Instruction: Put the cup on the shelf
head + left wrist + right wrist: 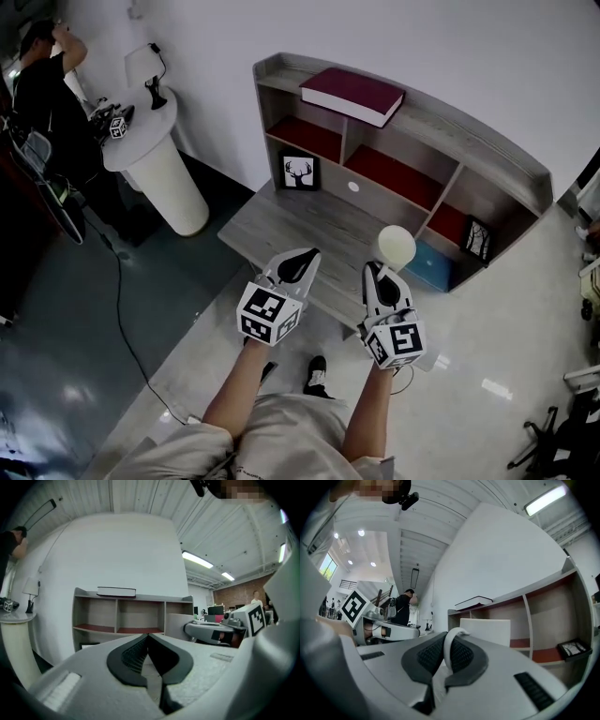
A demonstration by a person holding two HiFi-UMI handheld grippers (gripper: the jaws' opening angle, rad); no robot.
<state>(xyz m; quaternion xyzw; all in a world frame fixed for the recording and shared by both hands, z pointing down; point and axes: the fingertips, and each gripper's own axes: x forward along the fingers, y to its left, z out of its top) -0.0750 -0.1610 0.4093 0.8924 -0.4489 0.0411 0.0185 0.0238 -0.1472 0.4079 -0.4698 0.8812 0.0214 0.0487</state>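
Nearest the head camera, two grippers are held out side by side over the front of one grey desk (281,225). The left gripper (302,258) has its jaws closed tip to tip, with nothing between them in its own view (148,637). The right gripper (375,270) is clamped on the handle (449,649) of the one cup (397,246).

From above, the cup is a pale, round shape just past the right gripper's tips, held in the air in front of the shelf and not on it. In the right gripper view (451,641) the handle is a thin white loop pinched between the dark ribbed pads, and the body (485,631) beyond it is plain, white and straight-sided.

Behind the desk stands one grey shelf (487,150) with three red-floored compartments. One dark red book (352,94) lies flat on its top. Two pictures stand lower down: a deer picture (300,172) at the left and a smaller picture (476,239) at the right, with one blue box (433,265) beside the latter.

Farther left, one round white table (150,141) carries one lamp (143,67), and one person (42,84) in black stands beyond it.
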